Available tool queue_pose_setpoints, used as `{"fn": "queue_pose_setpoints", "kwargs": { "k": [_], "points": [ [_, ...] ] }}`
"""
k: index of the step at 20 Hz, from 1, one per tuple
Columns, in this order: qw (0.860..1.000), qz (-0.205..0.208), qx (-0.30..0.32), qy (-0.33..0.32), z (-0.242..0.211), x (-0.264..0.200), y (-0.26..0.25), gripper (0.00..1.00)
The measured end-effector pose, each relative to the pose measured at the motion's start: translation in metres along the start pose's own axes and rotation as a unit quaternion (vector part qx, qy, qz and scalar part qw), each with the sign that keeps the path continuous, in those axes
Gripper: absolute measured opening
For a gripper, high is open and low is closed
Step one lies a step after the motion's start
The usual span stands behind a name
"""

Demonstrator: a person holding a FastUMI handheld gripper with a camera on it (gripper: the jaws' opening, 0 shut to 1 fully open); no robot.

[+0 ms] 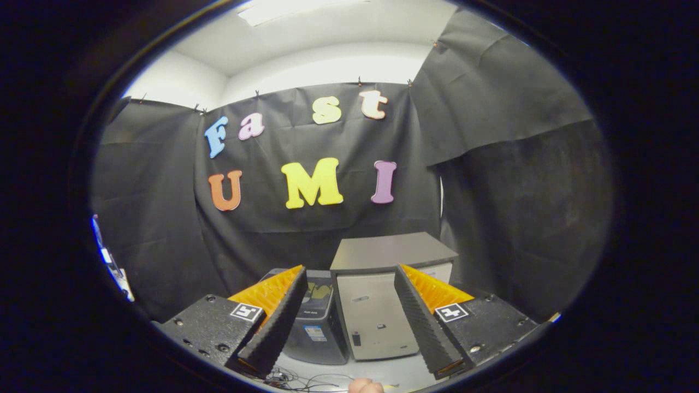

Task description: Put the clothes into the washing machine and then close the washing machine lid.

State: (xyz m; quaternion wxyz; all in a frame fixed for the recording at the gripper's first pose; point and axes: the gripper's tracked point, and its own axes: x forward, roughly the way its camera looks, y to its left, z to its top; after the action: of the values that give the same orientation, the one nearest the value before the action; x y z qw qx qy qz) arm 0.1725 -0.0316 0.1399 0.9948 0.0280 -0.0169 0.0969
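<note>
no legible txt; tiny stickers on dark washer [317,322], unreadable

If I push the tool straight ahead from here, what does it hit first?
Probably the front of the pale box-shaped cabinet, framed between the open tool's fingers. A darker unit stands just beside it. Depth is hard to judge.

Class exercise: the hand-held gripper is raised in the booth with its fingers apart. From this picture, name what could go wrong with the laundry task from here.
1. The hand-held gripper is open and holds no clothes, so the loading has yet to begin.
2. Thin dark cables lie on the pale floor below the fingers; they might snag.
3. The tall grey box-shaped cabinet and low dark grey bin-shaped unit stand close together, so approaching either may bump the other.
</note>
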Motion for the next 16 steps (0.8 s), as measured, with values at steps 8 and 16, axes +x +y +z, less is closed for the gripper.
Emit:
{"fn": "queue_pose_setpoints", "kwargs": {
  "k": [8, 16],
  "points": [
    [1.0, -0.016, 0.002, 0.002, 0.009, -0.001, -0.024, 1.0],
    [1.0, -0.009, -0.005, -0.019, 0.041, -0.004, -0.014, 1.0]
  ]
}}
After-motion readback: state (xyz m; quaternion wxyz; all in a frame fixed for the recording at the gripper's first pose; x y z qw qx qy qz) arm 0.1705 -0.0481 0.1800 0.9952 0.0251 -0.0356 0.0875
